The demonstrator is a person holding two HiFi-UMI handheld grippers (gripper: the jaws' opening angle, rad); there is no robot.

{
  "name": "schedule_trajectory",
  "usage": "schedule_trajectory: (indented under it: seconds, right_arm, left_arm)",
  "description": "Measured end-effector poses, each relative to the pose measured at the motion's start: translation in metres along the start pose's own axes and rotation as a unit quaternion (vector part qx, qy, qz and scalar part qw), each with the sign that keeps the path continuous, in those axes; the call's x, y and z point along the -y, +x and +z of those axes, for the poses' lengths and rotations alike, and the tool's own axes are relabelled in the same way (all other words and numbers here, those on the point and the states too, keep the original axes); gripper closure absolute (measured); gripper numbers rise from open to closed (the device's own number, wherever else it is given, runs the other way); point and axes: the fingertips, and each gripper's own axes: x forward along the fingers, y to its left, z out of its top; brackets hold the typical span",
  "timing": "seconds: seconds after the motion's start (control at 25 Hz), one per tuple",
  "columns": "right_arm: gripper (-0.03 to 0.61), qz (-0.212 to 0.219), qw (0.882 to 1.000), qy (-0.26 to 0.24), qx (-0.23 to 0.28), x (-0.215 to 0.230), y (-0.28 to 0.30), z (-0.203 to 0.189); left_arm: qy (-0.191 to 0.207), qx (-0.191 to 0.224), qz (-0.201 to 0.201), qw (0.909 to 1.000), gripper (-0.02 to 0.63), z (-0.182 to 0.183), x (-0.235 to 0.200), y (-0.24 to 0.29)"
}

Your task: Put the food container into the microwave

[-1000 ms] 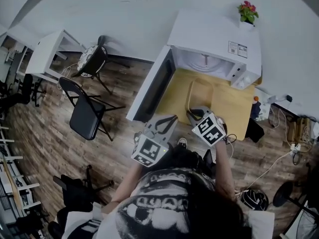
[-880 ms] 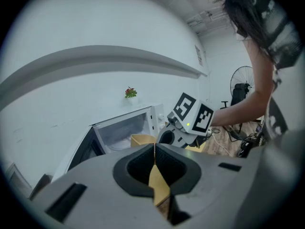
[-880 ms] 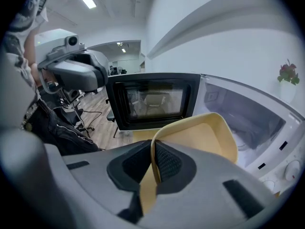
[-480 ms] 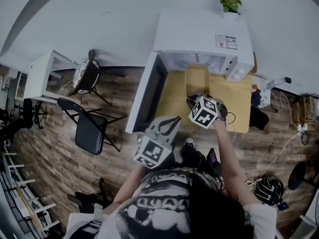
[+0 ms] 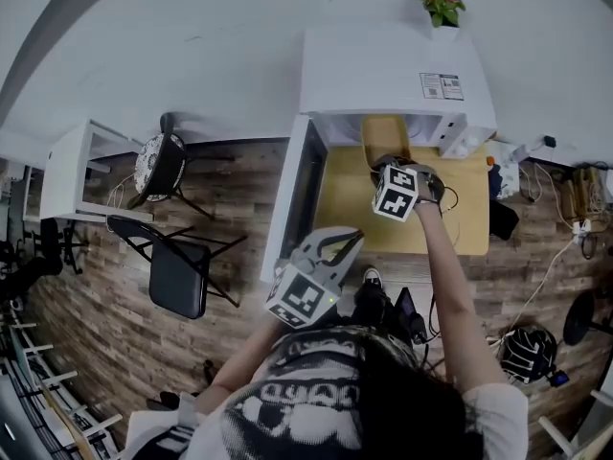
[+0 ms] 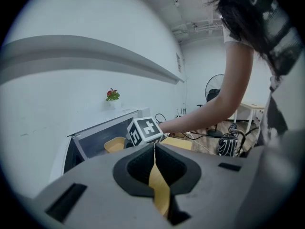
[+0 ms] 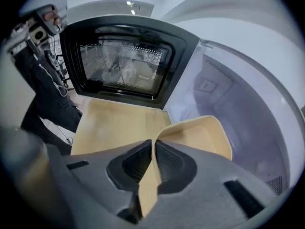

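In the head view, the shallow tan plastic food container (image 5: 385, 137) has been moved off the wooden table (image 5: 354, 199) halfway into the white microwave (image 5: 383, 65), long axis inward, beside the open door (image 5: 291, 195); in the left gripper view, the left gripper (image 6: 154, 147) fingers are seen together, empty; in the right gripper view, the right gripper (image 7: 153, 143) fingers are clamped on its near rim.

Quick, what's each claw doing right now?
Left claw: closed, holding nothing.
Right claw: closed on the food container rim.
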Motion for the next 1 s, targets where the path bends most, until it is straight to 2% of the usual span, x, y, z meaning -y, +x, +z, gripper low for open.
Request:
schedule_trajectory:
  seconds: [0.12, 0.2, 0.36, 0.6, 0.8, 1.0]
  right_arm:
    - [0.546, -0.019, 0.998, -0.040, -0.032, 0.015, 0.010, -0.004]
    - [0.543, -0.030, 0.998, -0.048, -0.035, 0.026, 0.015, -0.002]
    - [0.528, -0.054, 0.998, -0.017, -0.014, 0.046, 0.023, 0.008]
    - [0.518, -0.116, 0.993, -0.001, -0.004, 0.073, 0.031, 0.008]
    - [0.492, -0.131, 0.991, 0.018, -0.002, 0.089, 0.044, 0.015]
    - [0.436, -0.134, 0.990, 0.039, 0.014, 0.089, 0.036, 0.019]
  left_arm:
    - [-0.026, 0.025, -0.031, 0.9989, 0.606, 0.002, 0.004, 0.002]
    - [-0.031, 0.035, -0.052, 0.9976, 0.606, 0.005, 0.007, 0.002]
    - [-0.028, 0.043, -0.082, 0.9953, 0.606, 0.007, 0.013, 0.004]
    - [-0.021, 0.048, -0.106, 0.9930, 0.606, 0.011, 0.024, 0.004]
    - [-0.024, 0.048, -0.112, 0.9923, 0.606, 0.006, 0.019, 0.003]
    - [-0.025, 0.052, -0.110, 0.9923, 0.606, 0.007, 0.019, 0.001]
